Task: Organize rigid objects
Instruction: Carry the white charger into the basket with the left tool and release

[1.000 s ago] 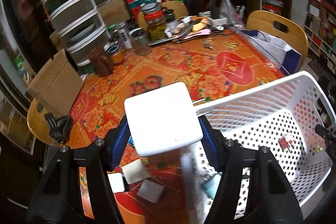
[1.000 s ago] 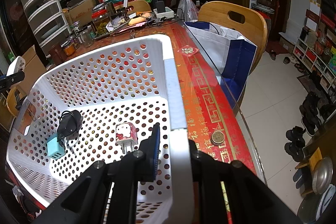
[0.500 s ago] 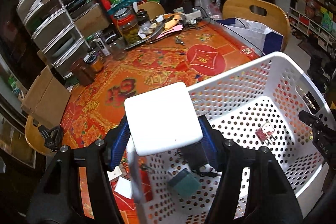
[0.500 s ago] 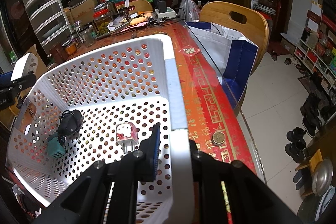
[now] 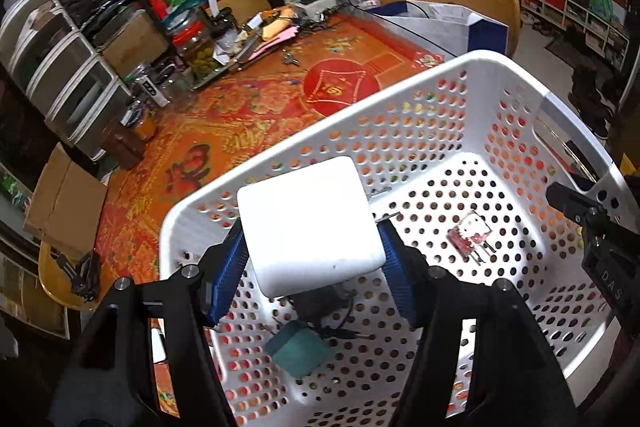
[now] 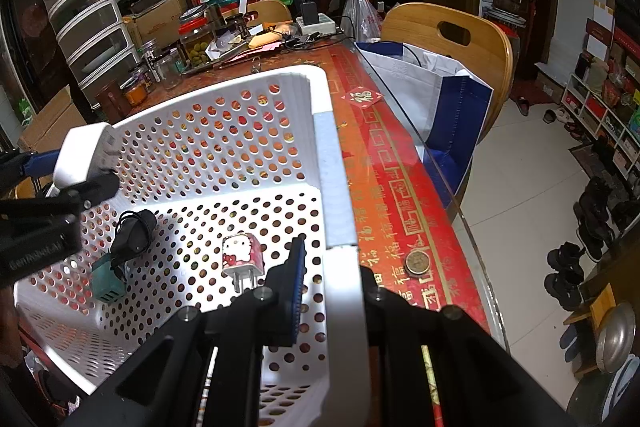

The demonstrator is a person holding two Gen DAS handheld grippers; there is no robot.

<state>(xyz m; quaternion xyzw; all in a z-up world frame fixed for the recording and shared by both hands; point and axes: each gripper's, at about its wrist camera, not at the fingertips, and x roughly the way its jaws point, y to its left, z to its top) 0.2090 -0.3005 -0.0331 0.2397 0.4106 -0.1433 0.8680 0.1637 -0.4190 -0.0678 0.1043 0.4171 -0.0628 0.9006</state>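
The left gripper has its jaws clamped on a white square plastic charger block, held above the inside of the white perforated plastic basket. The right gripper has its jaws clamped on the basket's rim. A pink cartoon-cat plug, a teal adapter and a black adapter lie on the basket floor, on the red patterned counter.

dim room, bright overhead glare, fisheye-warped edges

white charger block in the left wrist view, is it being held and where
Yes: the left hand-held gripper clamps the white charger block by its two opposite side faces, above the white basket, whose rim the right hand-held gripper pinches.
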